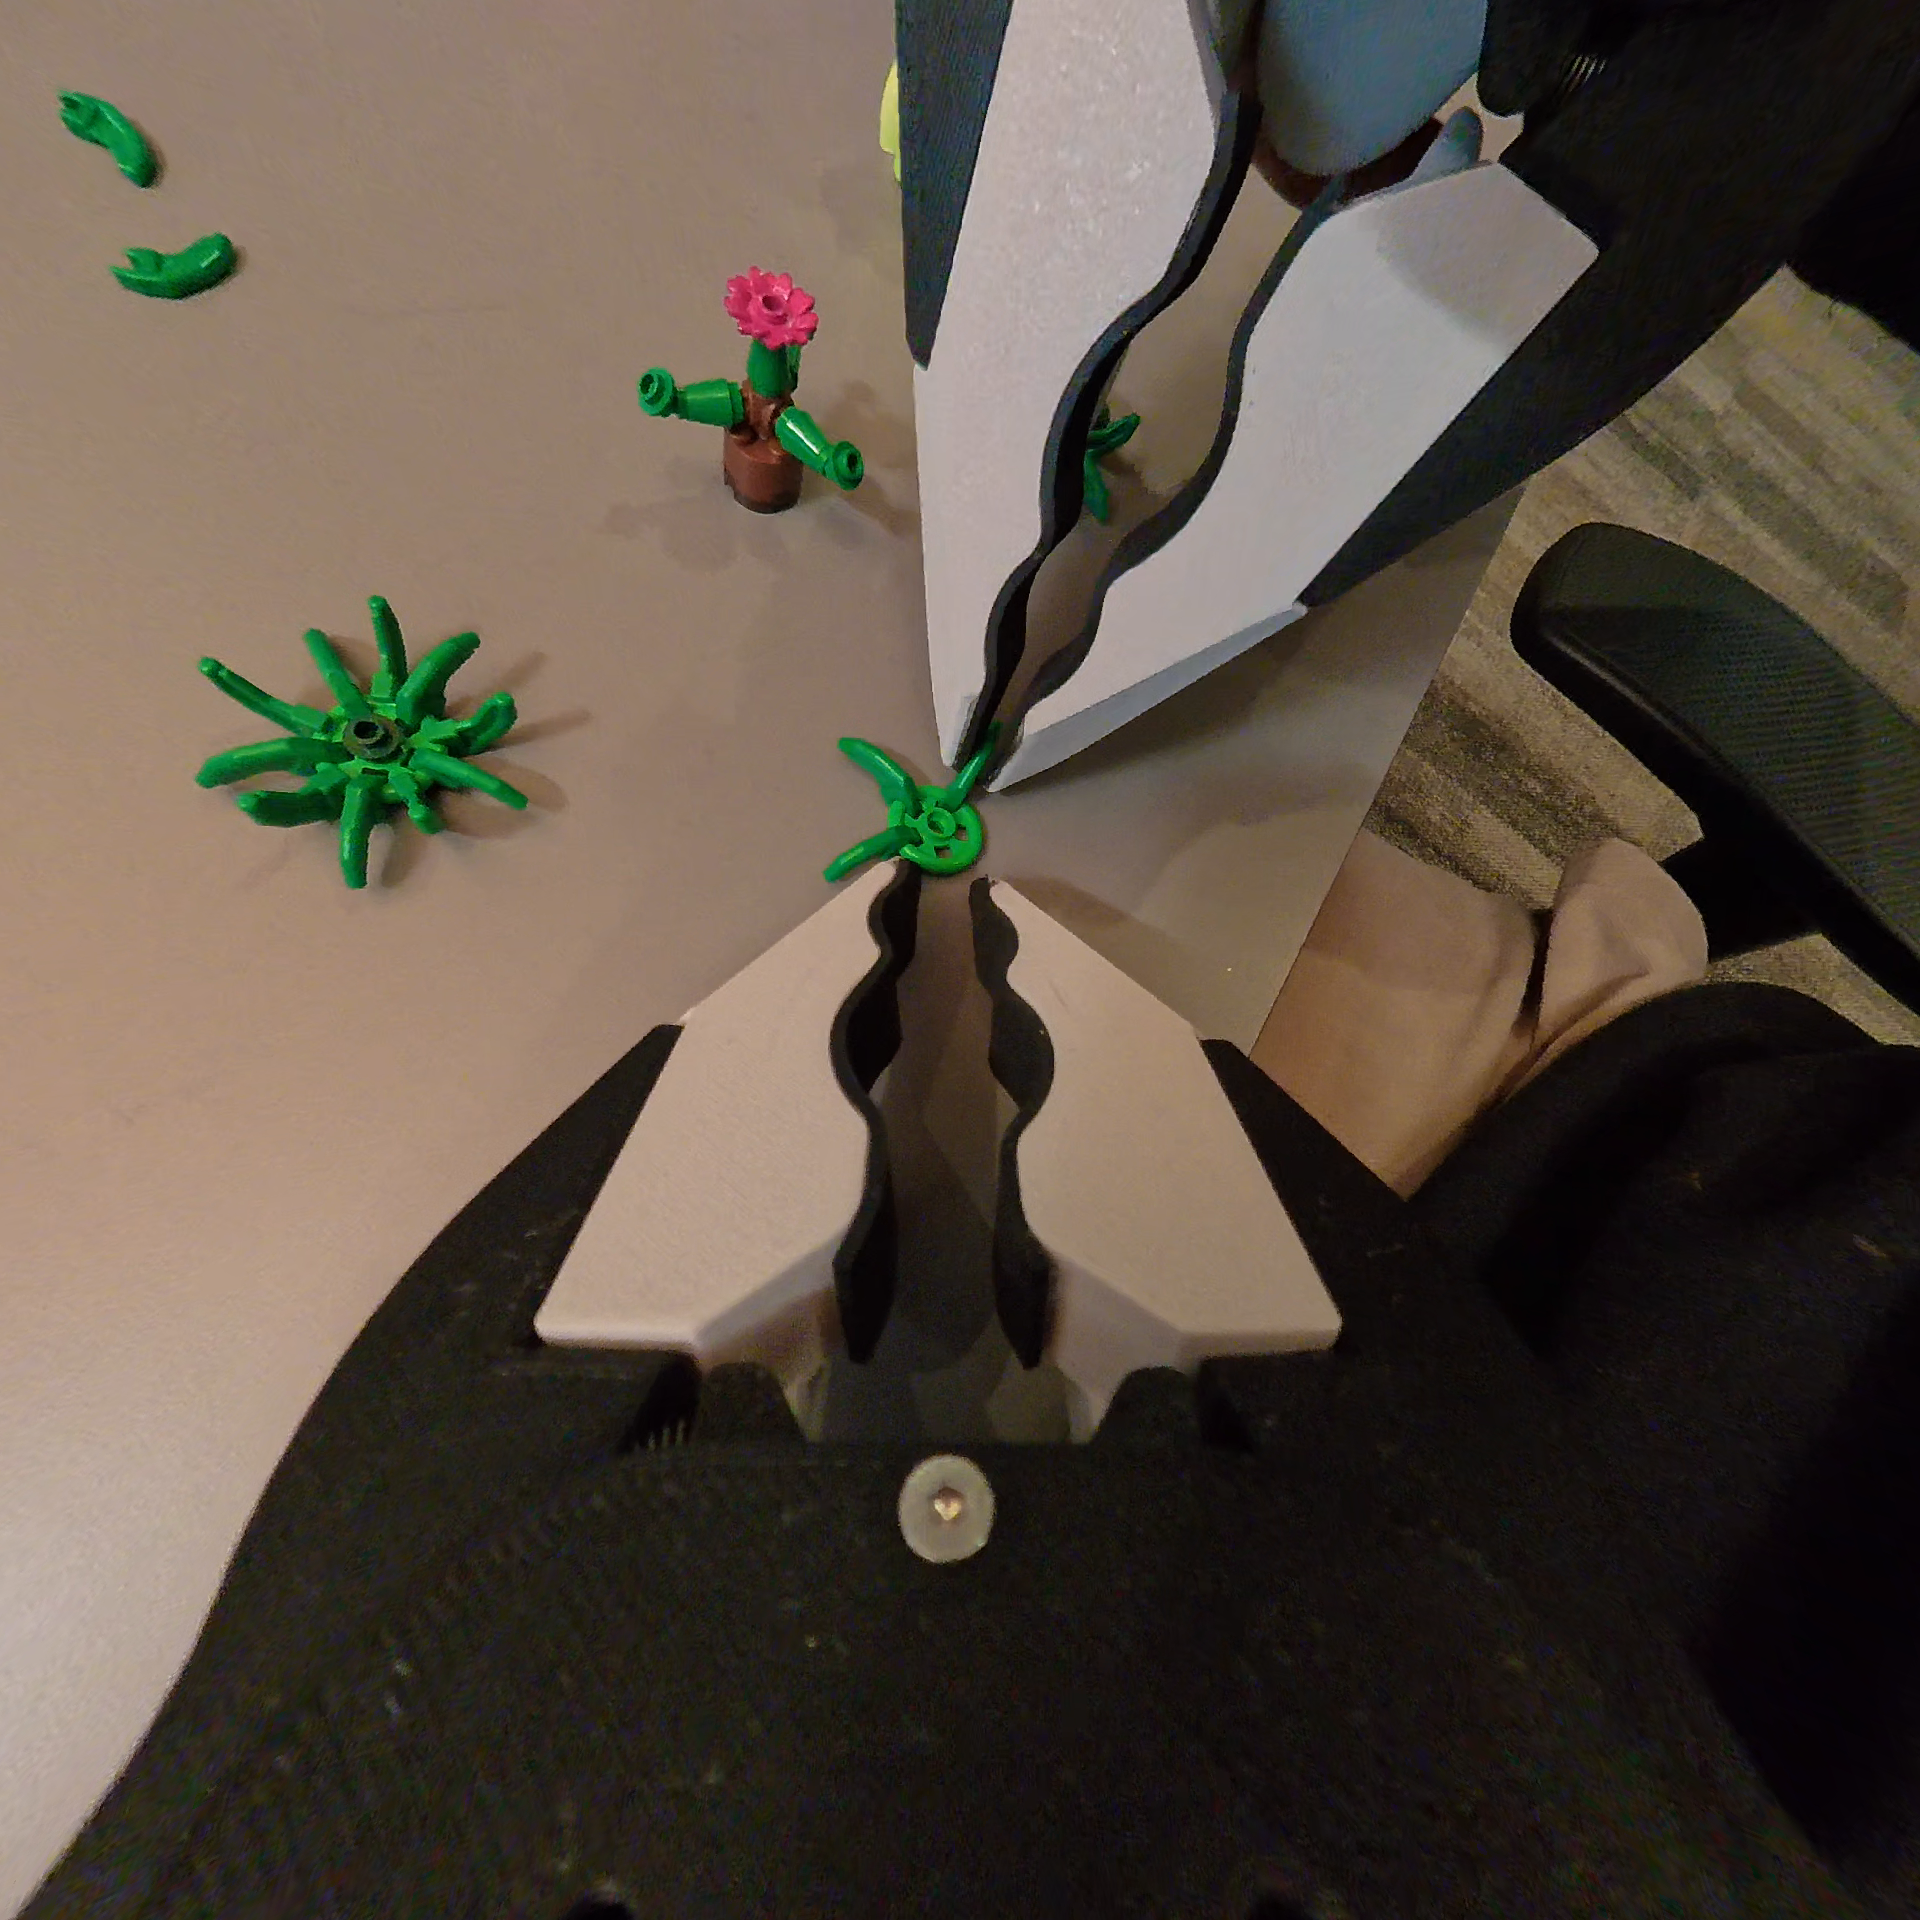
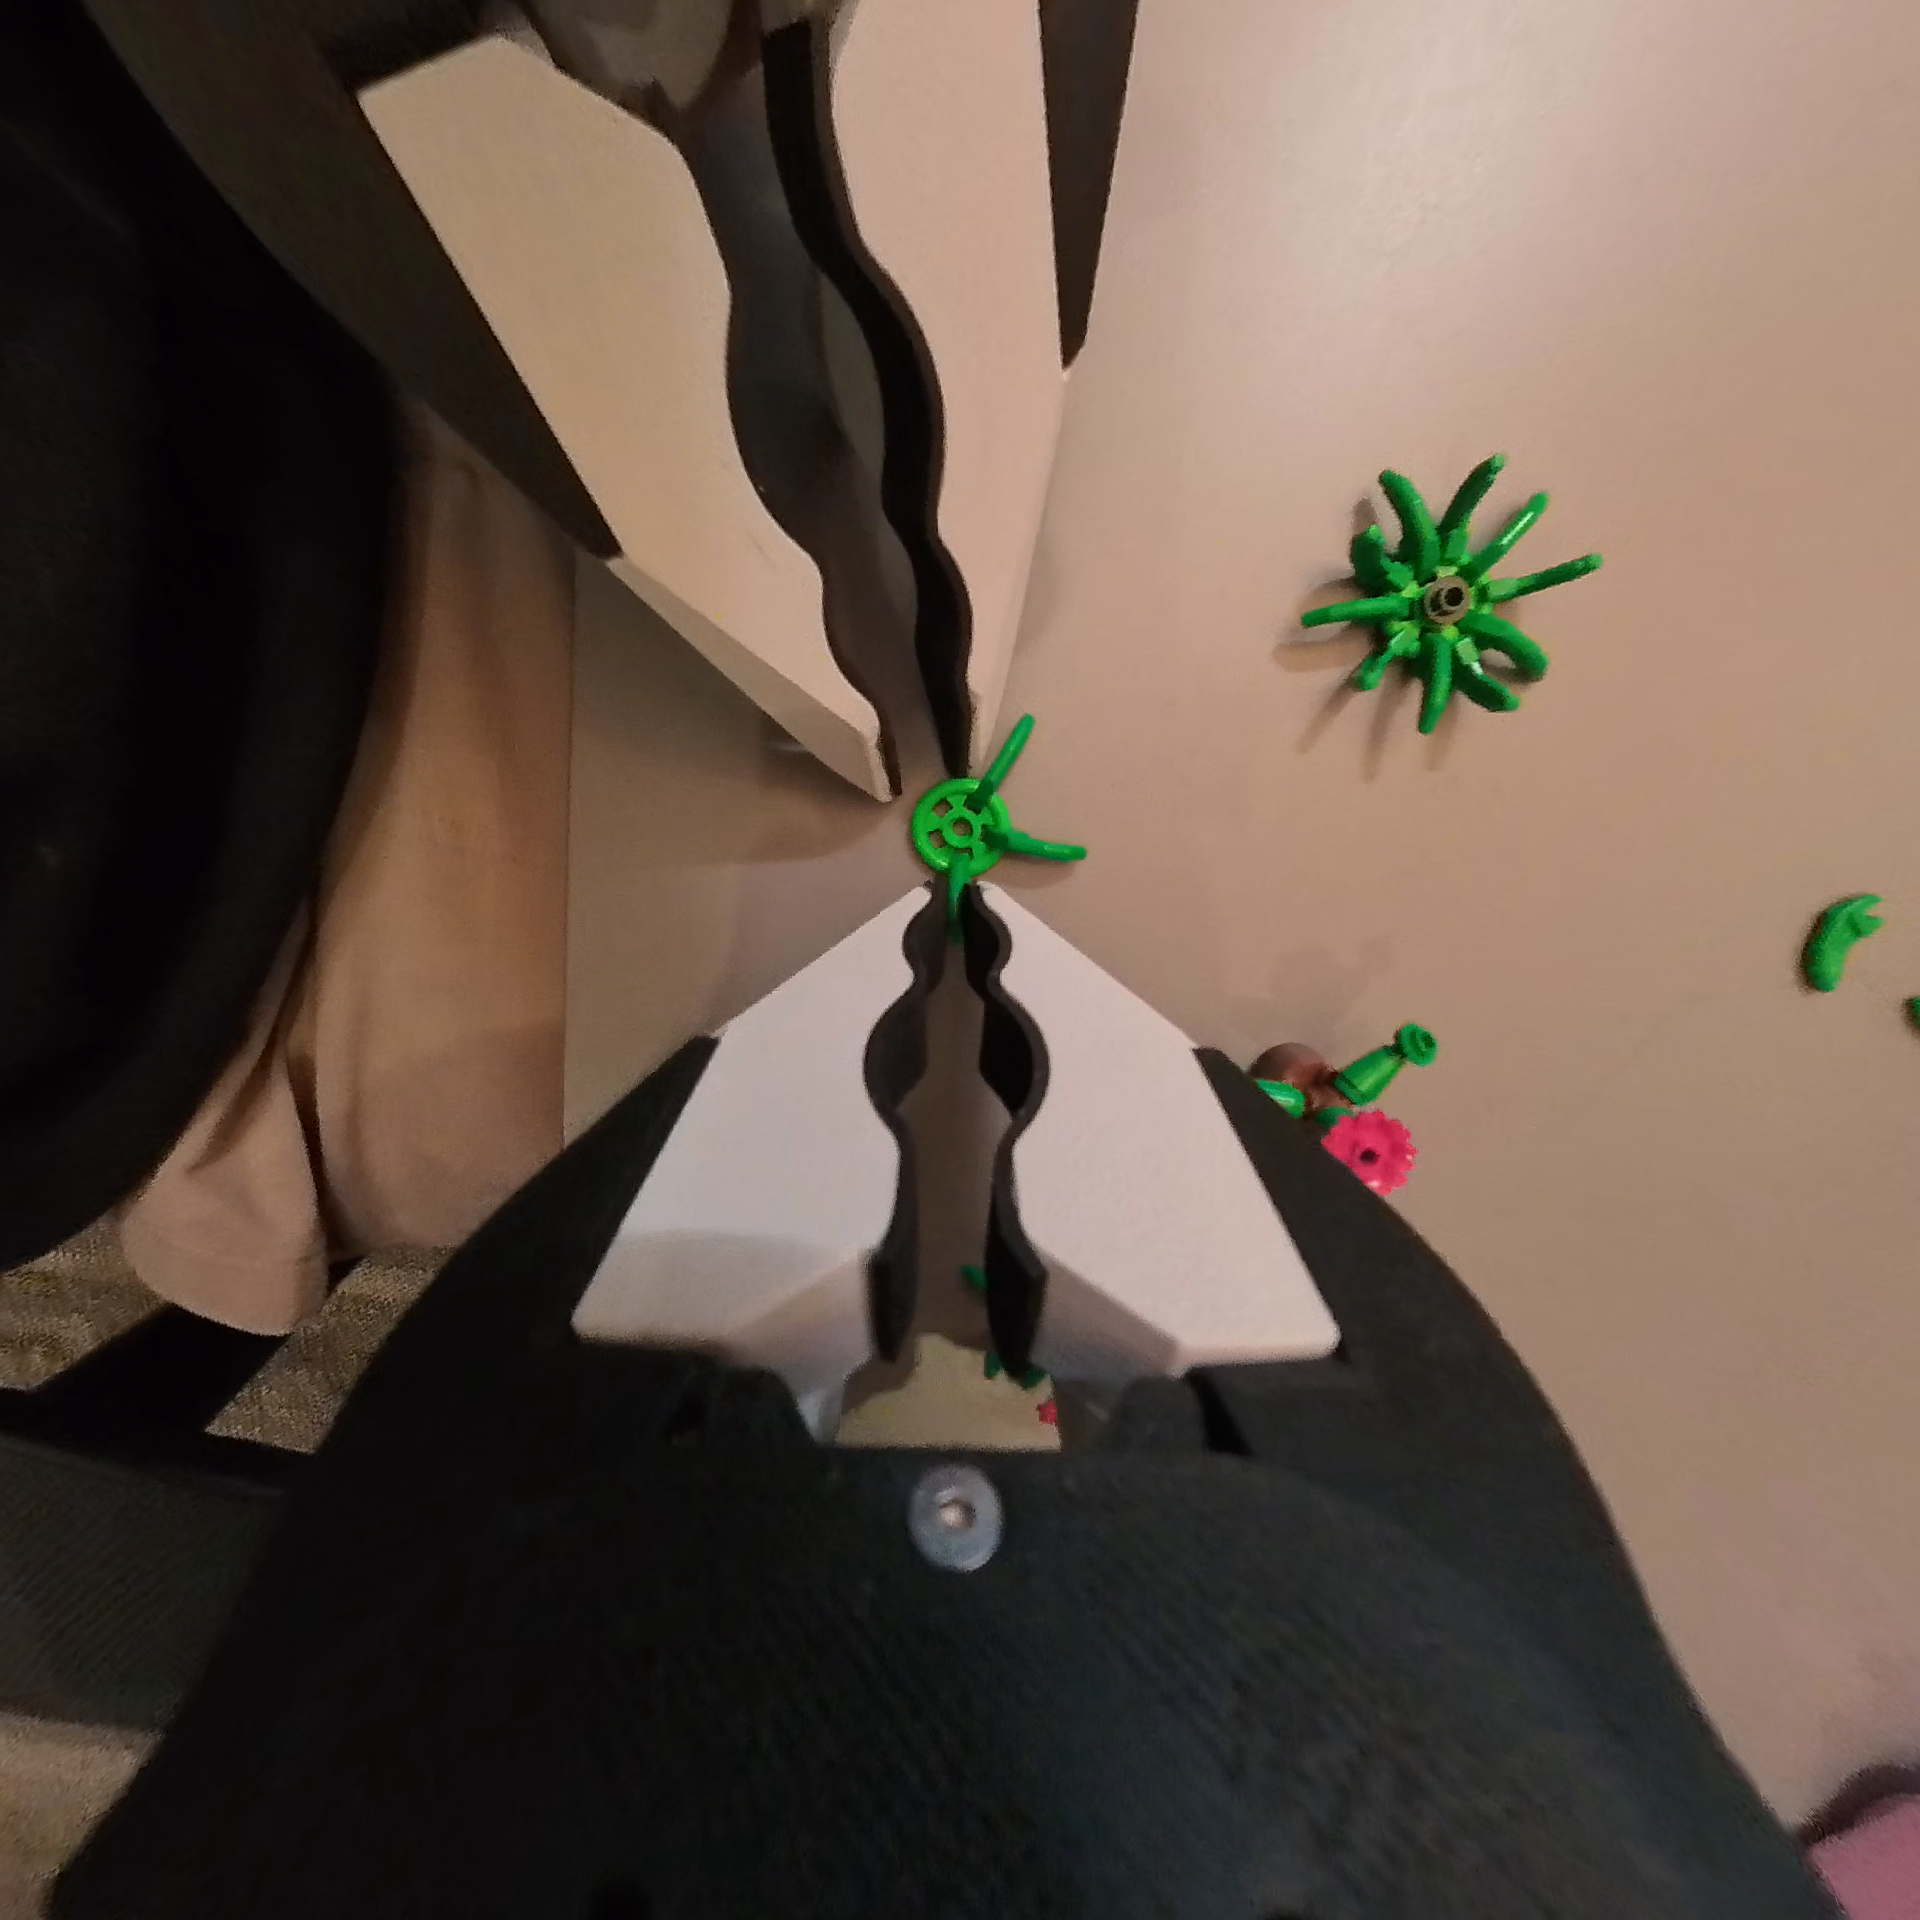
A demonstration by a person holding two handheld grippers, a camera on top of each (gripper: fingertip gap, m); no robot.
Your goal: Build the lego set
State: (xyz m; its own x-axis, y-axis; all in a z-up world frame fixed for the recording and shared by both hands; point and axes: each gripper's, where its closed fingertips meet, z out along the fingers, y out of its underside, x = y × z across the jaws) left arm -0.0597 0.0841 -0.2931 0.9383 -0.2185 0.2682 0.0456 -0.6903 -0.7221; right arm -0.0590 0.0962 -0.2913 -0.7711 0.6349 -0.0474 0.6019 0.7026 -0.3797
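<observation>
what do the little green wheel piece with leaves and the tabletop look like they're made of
The small green ring-shaped leaf piece looks like glossy moulded plastic: saturated colour, smooth edges, small highlights. The beige tabletop looks like matte laminate or painted board, uniform and grainless with soft shadows; which one is unclear.

Hand-held grippers: two, the left hand-held gripper (image 1: 943, 883) and the right hand-held gripper (image 2: 943, 891), tips facing each other.
Green wheel pieces: one, the green wheel piece with leaves (image 1: 928, 821), between the two sets of tips.
Leaves on that wheel piece: three visible.
Leafy rosettes: one, the large green rosette (image 1: 364, 740), lying on the counter (image 1: 312, 1039).
Loose curved leaves: two, one loose leaf (image 1: 109, 135) and a second loose leaf (image 1: 175, 266).
Brown stems: one, the brown stem assembly (image 1: 764, 426), standing upright.
Pink flowers: one, the pink flower (image 1: 770, 305), on top of that stem.
Green cone branches on the stem: three visible.
Chairs: one, the black chair (image 1: 1745, 727), beside the counter.
</observation>
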